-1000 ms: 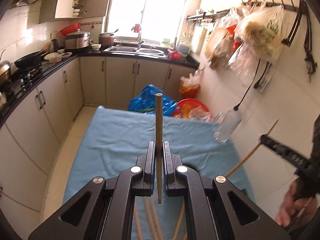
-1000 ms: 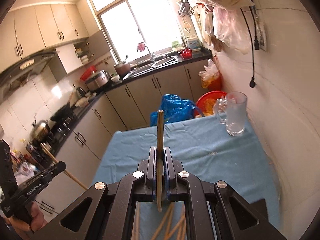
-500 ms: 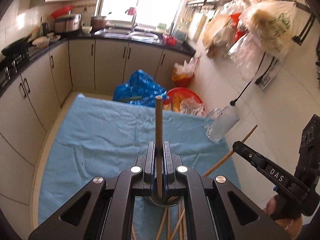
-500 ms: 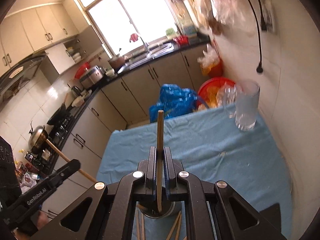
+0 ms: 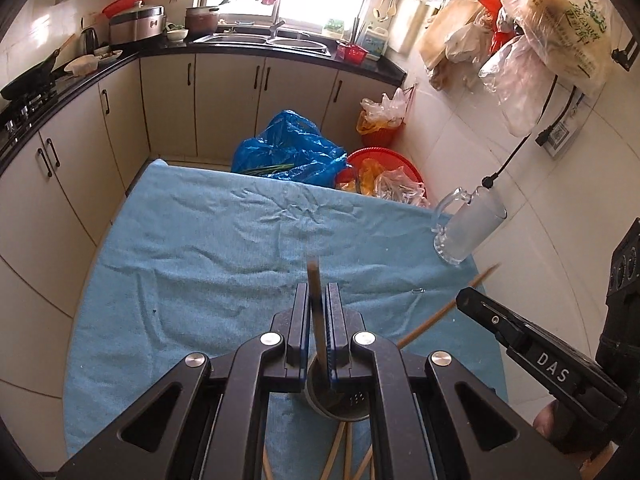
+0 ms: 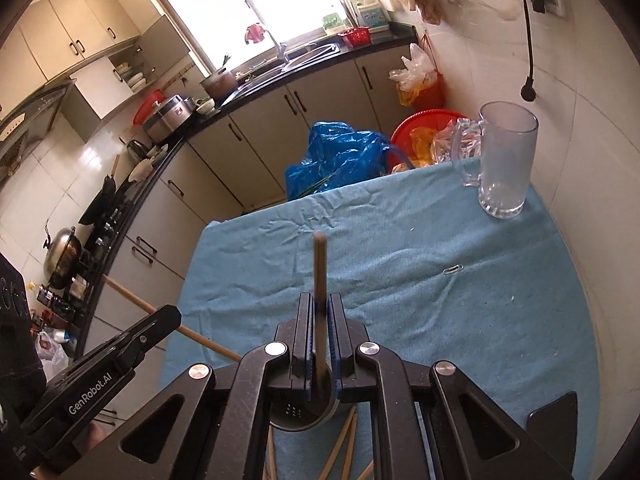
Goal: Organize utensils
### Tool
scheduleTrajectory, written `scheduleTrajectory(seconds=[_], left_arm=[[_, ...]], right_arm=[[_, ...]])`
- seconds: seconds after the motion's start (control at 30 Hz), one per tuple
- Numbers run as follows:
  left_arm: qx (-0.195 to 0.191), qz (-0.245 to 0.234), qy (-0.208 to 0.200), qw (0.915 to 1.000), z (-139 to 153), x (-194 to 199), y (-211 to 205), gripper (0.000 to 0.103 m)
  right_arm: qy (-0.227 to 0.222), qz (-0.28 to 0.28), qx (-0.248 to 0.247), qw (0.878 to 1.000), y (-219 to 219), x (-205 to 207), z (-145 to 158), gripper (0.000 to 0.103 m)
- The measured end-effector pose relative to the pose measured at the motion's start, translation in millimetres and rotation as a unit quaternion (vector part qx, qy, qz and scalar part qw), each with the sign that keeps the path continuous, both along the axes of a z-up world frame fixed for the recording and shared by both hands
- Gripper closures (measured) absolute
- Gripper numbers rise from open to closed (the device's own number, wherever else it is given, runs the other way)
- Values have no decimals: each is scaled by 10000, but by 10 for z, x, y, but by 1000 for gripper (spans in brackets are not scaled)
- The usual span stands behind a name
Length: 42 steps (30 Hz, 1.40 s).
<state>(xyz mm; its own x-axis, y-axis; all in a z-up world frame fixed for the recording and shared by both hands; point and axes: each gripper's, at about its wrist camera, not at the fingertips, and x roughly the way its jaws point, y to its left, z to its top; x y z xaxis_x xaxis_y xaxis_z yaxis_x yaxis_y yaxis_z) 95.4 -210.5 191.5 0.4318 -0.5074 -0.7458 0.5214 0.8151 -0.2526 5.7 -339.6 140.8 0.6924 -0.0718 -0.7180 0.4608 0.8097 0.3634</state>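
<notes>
Wooden chopstick [image 5: 314,312] pinched in left gripper [image 5: 318,300], another [image 6: 319,280] in right gripper [image 6: 320,312]

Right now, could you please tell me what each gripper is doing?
Left gripper: closed on a chopstick.
Right gripper: closed on another chopstick.

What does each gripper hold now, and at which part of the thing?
Each holds one wooden chopstick. The left gripper pinches its chopstick below the upper end; the right gripper pinches its chopstick likewise.
</notes>
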Motion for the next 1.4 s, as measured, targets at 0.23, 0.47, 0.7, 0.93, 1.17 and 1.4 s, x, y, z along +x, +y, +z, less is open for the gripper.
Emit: scheduleTrajectory(seconds=[0.23, 0.47, 0.7, 0.93, 1.17, 1.4], left_arm=[[-138, -21, -86, 9999, 114, -31, 69, 82], [-355, 40, -240, 9991, 302, -183, 433, 74], [-267, 342, 6, 9991, -3, -428, 1124, 73], [-15, 527, 668, 9964, -552, -647, 1698, 73], [159, 292, 773, 9965, -720, -940, 2071, 73], [201, 620, 796, 9947, -715, -1052, 2410, 73]], right_arm=[[-147, -60, -112, 9998, 2, -113, 151, 87], [-219, -183, -49, 9996, -1, -490, 249, 86], [200, -284, 355, 9988, 91, -999, -194, 82], [923, -440, 845, 9912, 231, -1280, -888, 82], [1395, -455, 1086, 9832, 267, -1197, -1384, 85], [1587, -235, 989, 9821, 319, -960, -1541, 94]])
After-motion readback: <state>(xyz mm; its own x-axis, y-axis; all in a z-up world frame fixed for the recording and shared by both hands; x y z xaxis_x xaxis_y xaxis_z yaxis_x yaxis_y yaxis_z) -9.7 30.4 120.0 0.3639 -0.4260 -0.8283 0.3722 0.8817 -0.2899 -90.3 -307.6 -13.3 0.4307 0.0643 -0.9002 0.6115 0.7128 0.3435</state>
